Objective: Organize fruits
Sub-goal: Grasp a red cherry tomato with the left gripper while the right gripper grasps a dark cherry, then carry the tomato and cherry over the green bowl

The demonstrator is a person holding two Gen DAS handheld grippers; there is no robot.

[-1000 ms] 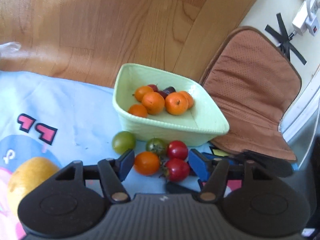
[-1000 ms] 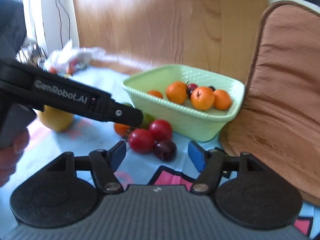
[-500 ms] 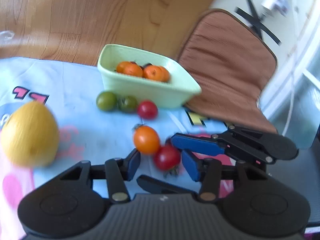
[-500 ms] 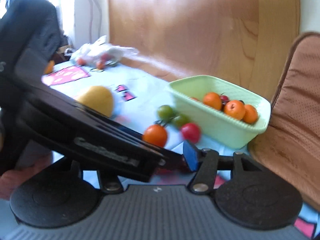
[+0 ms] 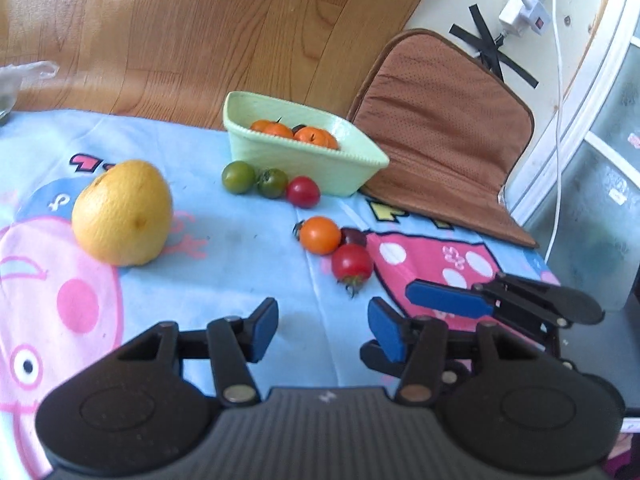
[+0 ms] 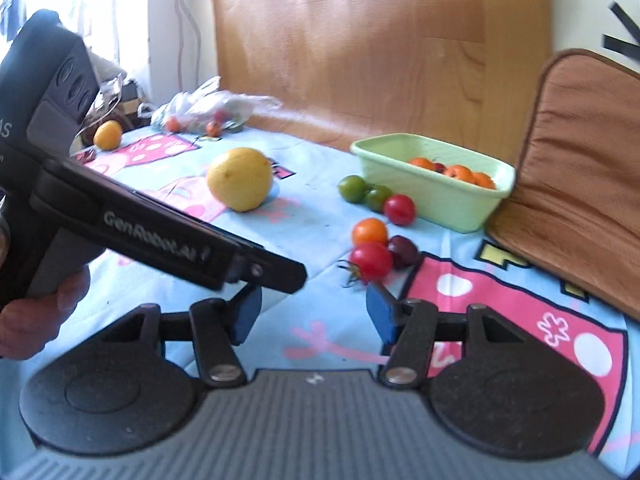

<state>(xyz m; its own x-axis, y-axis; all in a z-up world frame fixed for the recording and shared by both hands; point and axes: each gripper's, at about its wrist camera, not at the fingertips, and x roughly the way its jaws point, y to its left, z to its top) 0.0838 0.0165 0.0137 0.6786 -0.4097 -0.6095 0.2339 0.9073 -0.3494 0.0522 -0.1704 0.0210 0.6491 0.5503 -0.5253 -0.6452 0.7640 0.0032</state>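
A pale green basket (image 5: 320,172) holds several orange fruits (image 5: 312,136) and something dark. In front of it lie two green tomatoes (image 5: 238,176), a red tomato (image 5: 303,192), an orange tomato (image 5: 320,235), a dark small fruit (image 5: 354,236) and a red tomato with a stem (image 5: 352,265). A big yellow fruit (image 5: 122,213) sits to the left. My left gripper (image 5: 324,324) hangs short of the stemmed tomato, its jaws opening with nothing between them. My right gripper (image 6: 314,312) is open and empty, close beside the left gripper's finger (image 6: 288,276).
A brown cushion (image 5: 444,132) leans right of the basket. A cartoon cloth (image 5: 240,264) covers the table. Far left lie a plastic bag of fruit (image 6: 204,110) and a small orange fruit (image 6: 107,135). A white cable (image 5: 556,80) hangs at the right. A hand (image 6: 36,320) grips the left tool.
Both grippers have drawn back from the basket. The orange and red tomatoes that sat between the left fingers now lie free ahead of them, farther from the basket than before.
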